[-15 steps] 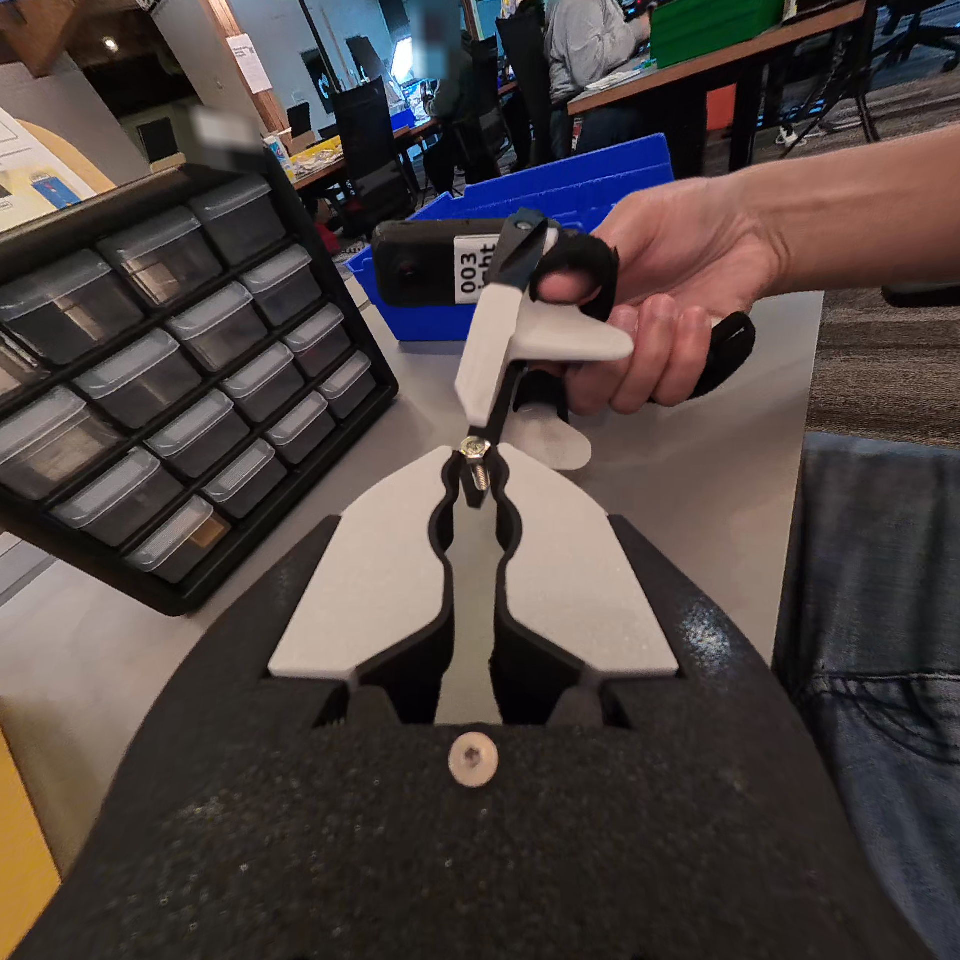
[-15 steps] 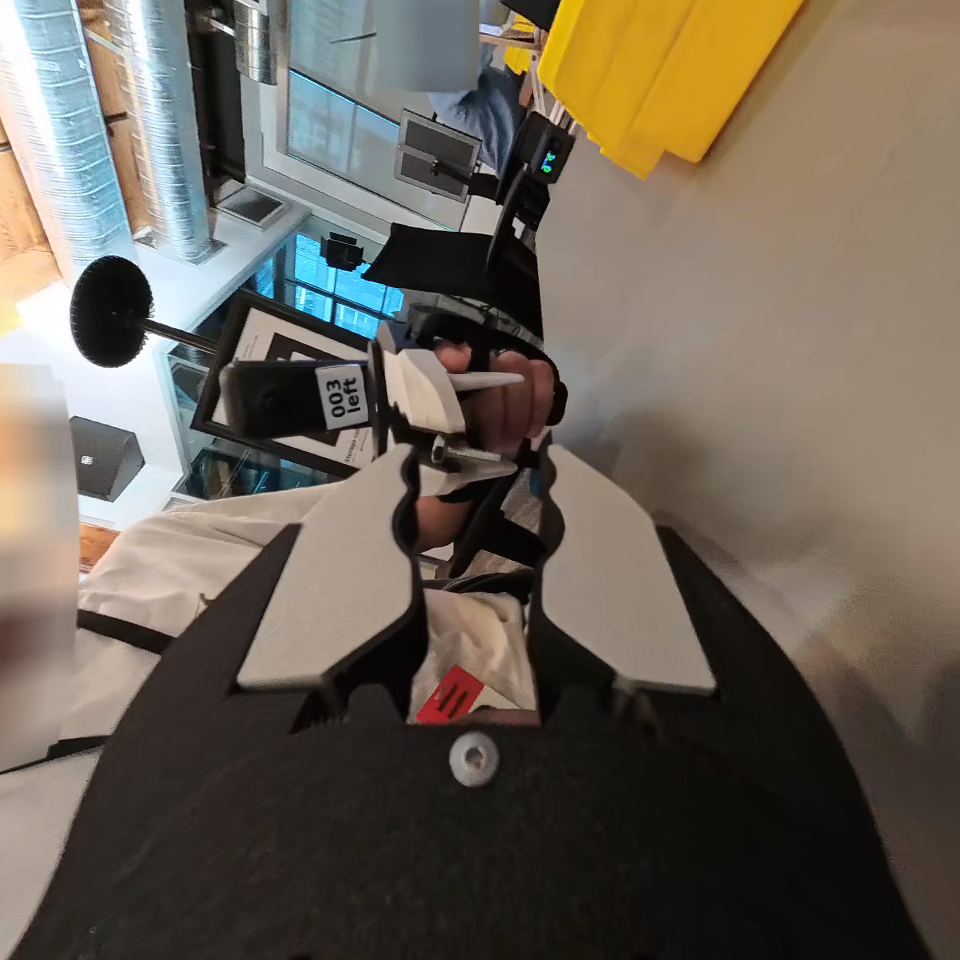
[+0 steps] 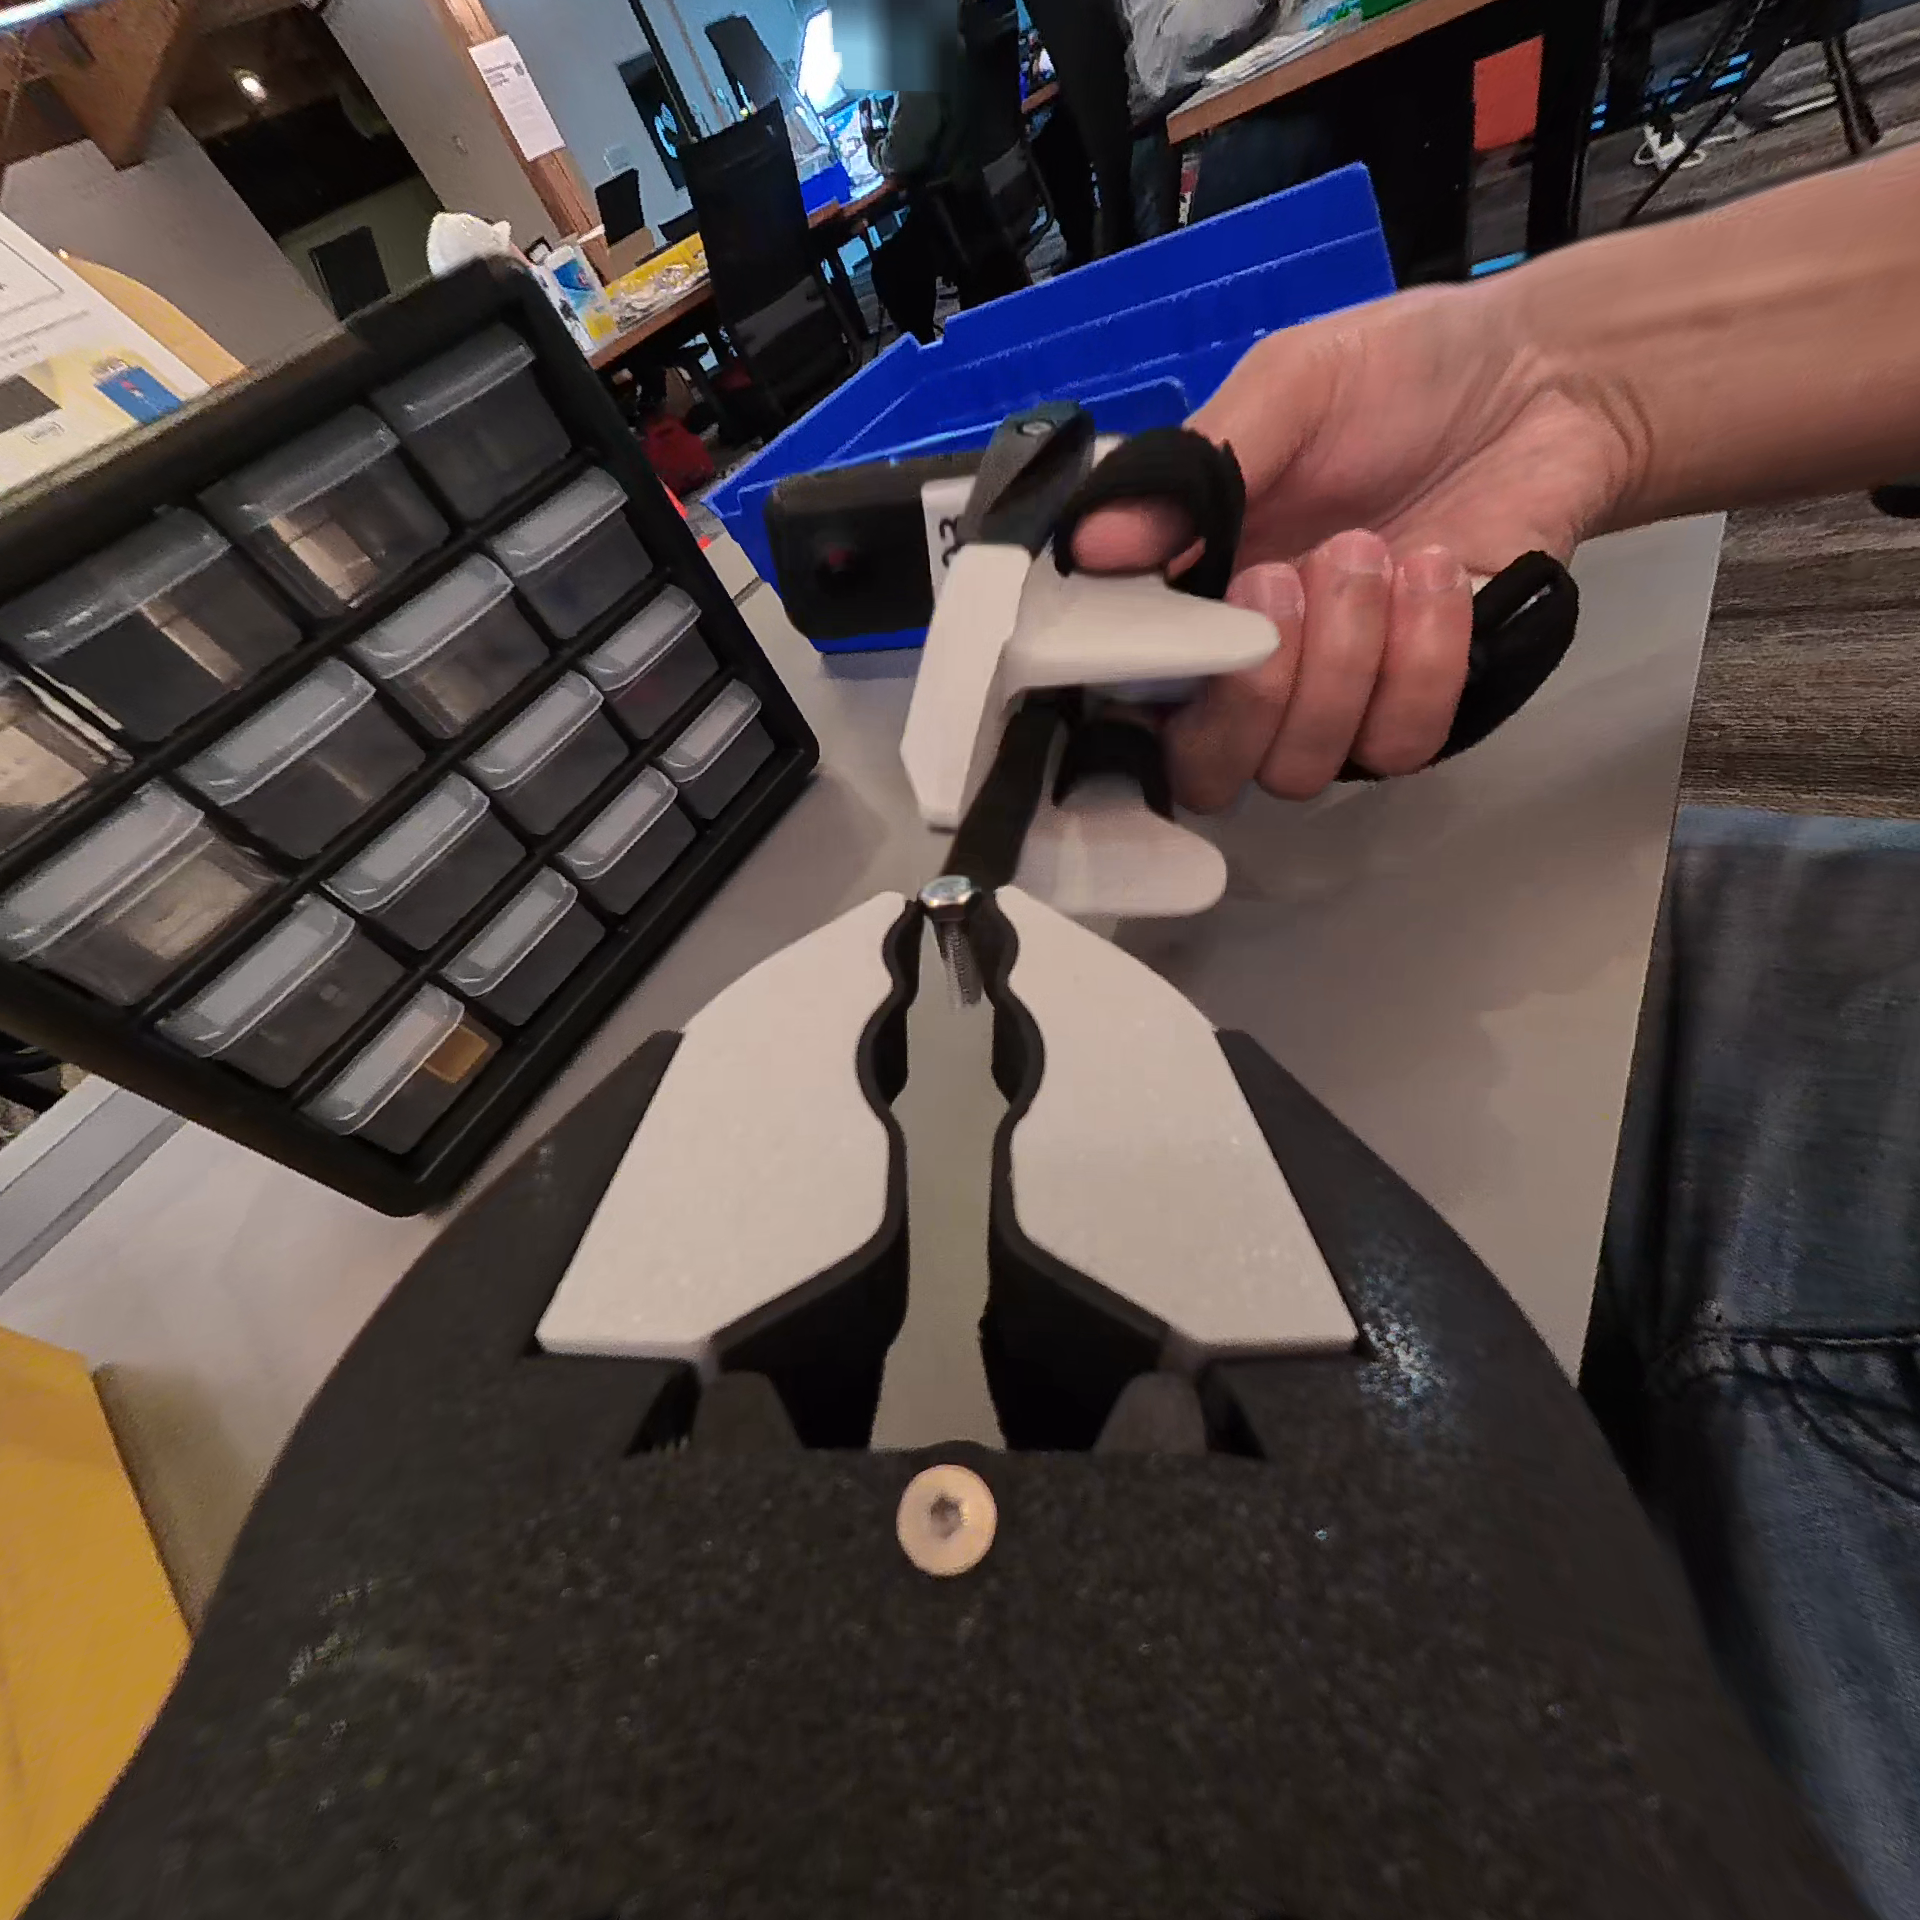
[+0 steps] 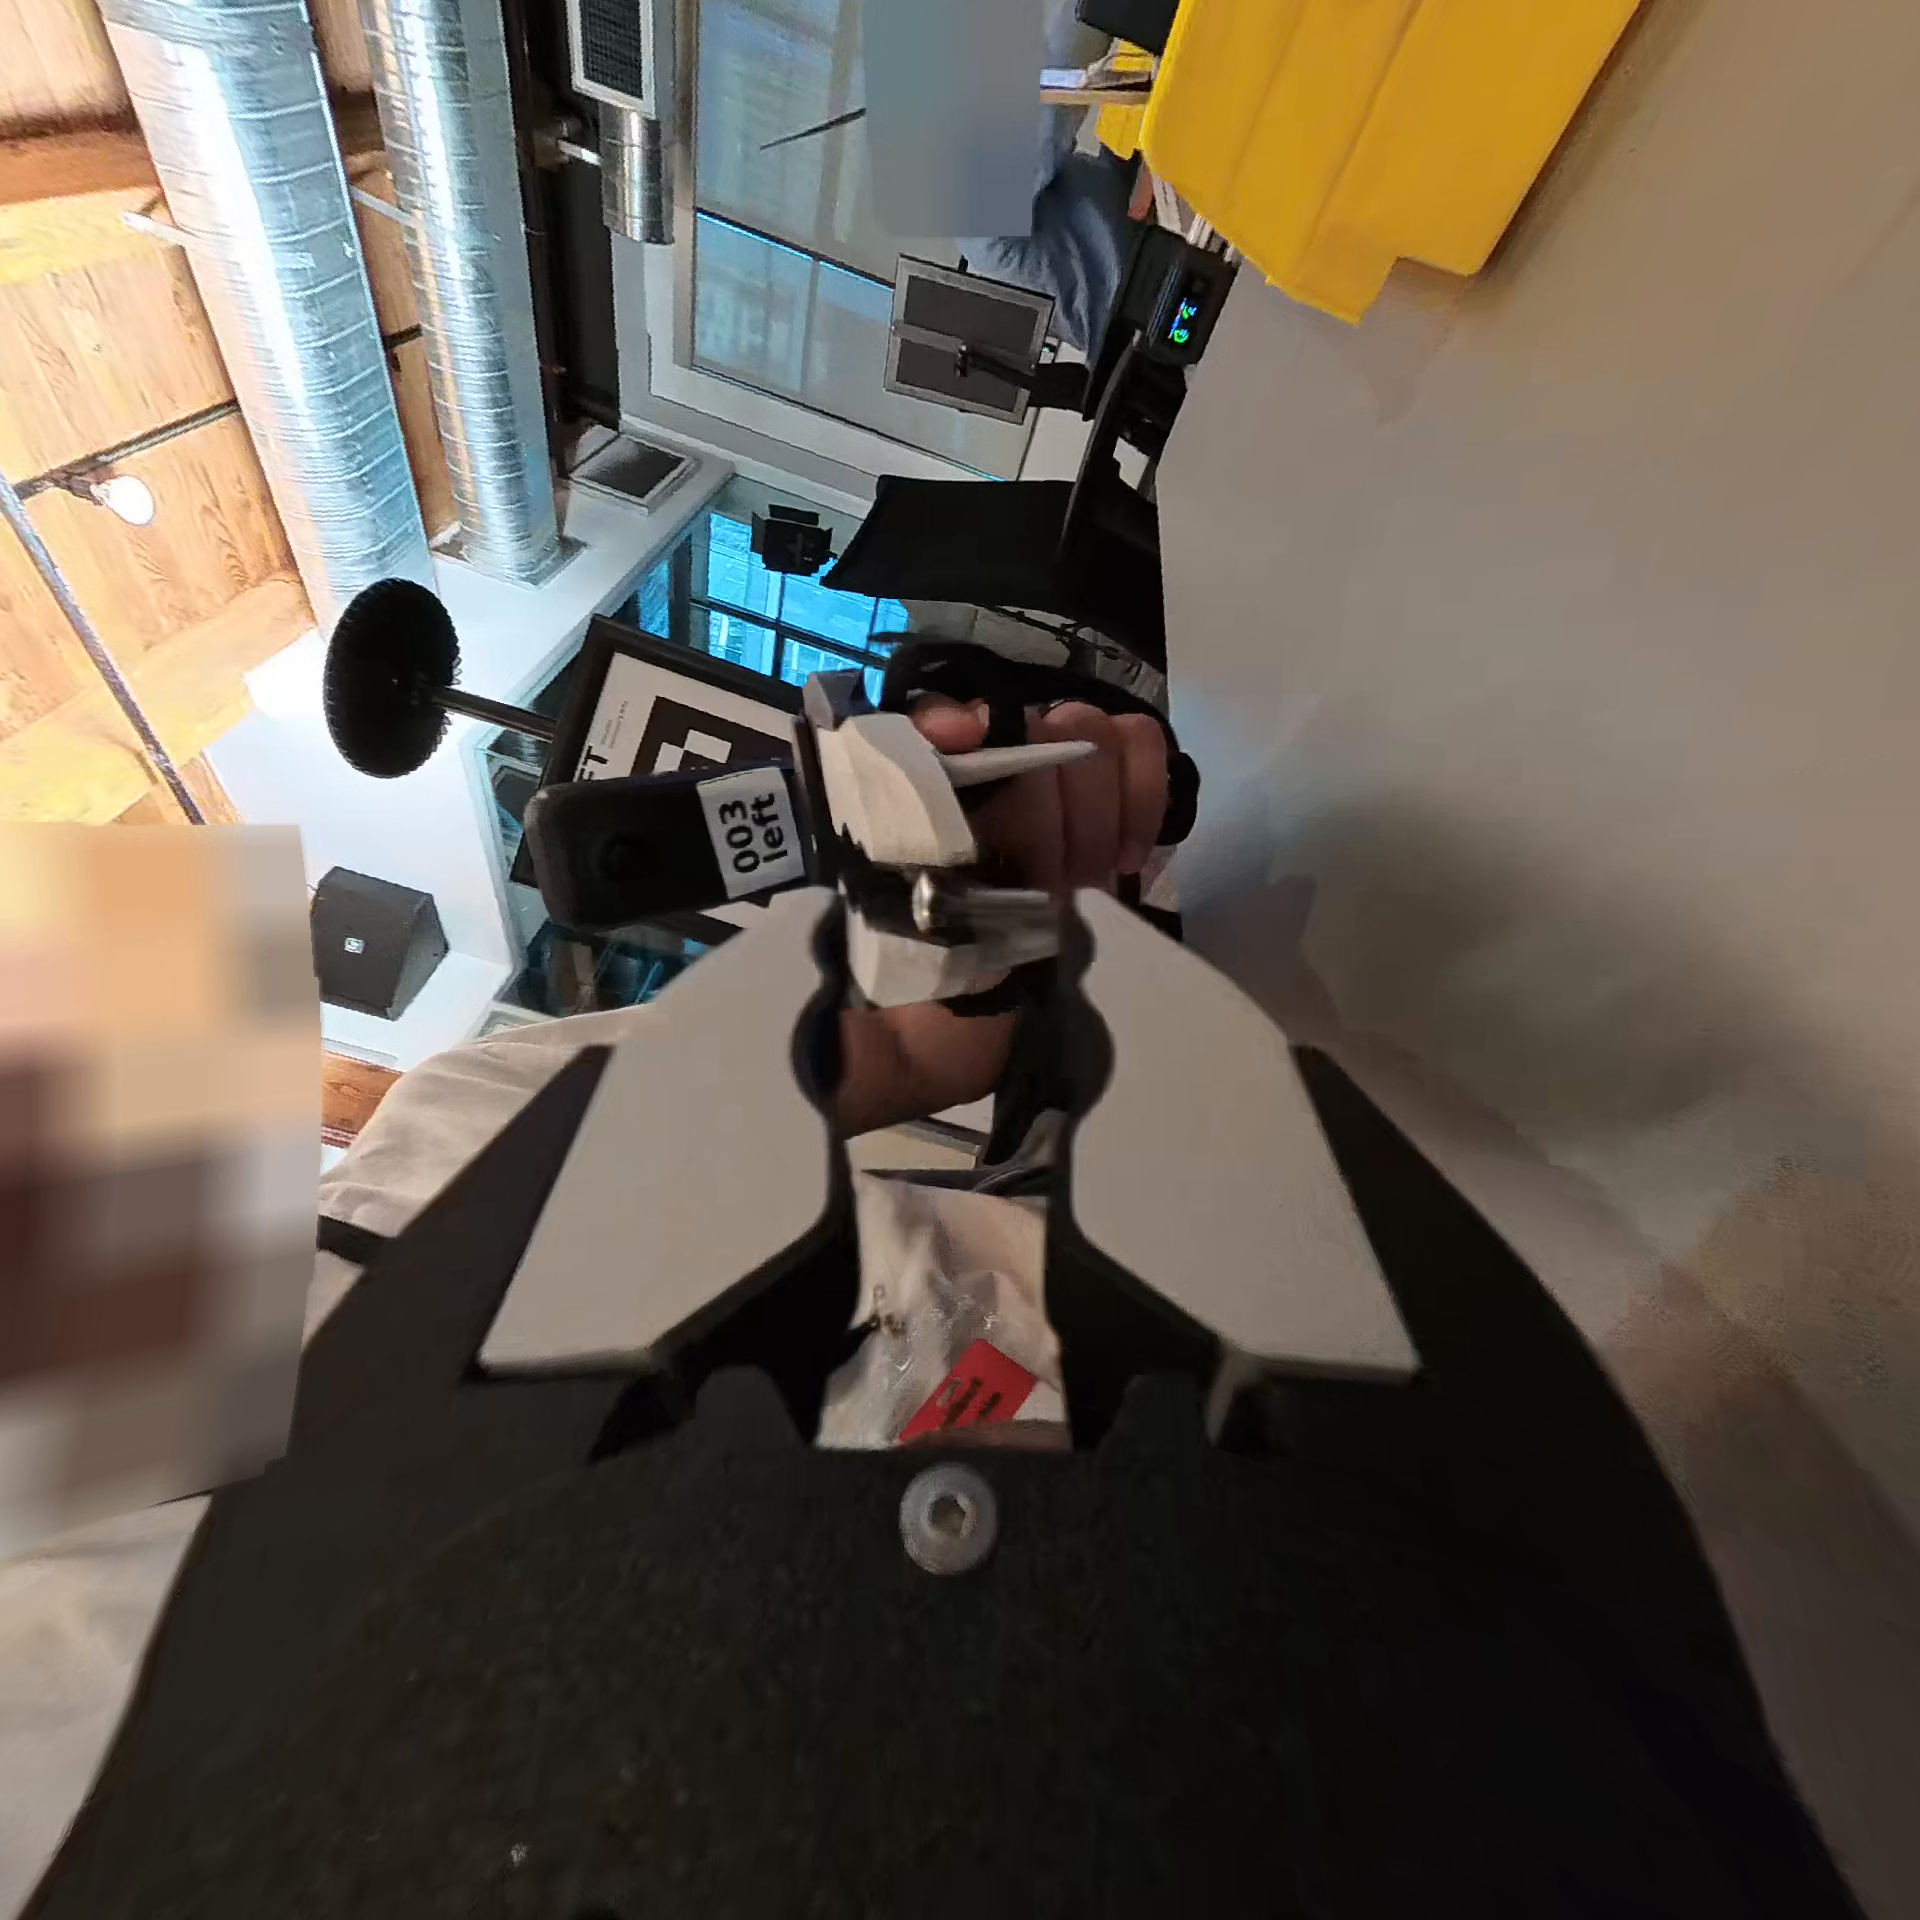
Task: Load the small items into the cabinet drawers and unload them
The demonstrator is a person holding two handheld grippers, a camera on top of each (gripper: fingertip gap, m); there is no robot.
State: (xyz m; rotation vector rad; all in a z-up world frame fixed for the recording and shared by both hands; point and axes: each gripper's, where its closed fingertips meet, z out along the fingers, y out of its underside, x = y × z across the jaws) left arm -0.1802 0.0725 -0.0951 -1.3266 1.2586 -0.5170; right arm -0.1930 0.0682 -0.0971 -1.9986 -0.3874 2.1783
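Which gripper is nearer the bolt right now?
Left. The left gripper is shut on the bolt, pinching it at its tips. The right gripper is open, its jaws on either side of the bolt; contact can't be told.

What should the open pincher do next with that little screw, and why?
Probably close the right gripper on the bolt. The left gripper pinches the bolt at its fingertips, and the right gripper's open fingers sit on either side of it, so a handover looks set up. All drawers of the cabinet appear shut, so one hand likely has to be freed to open one.
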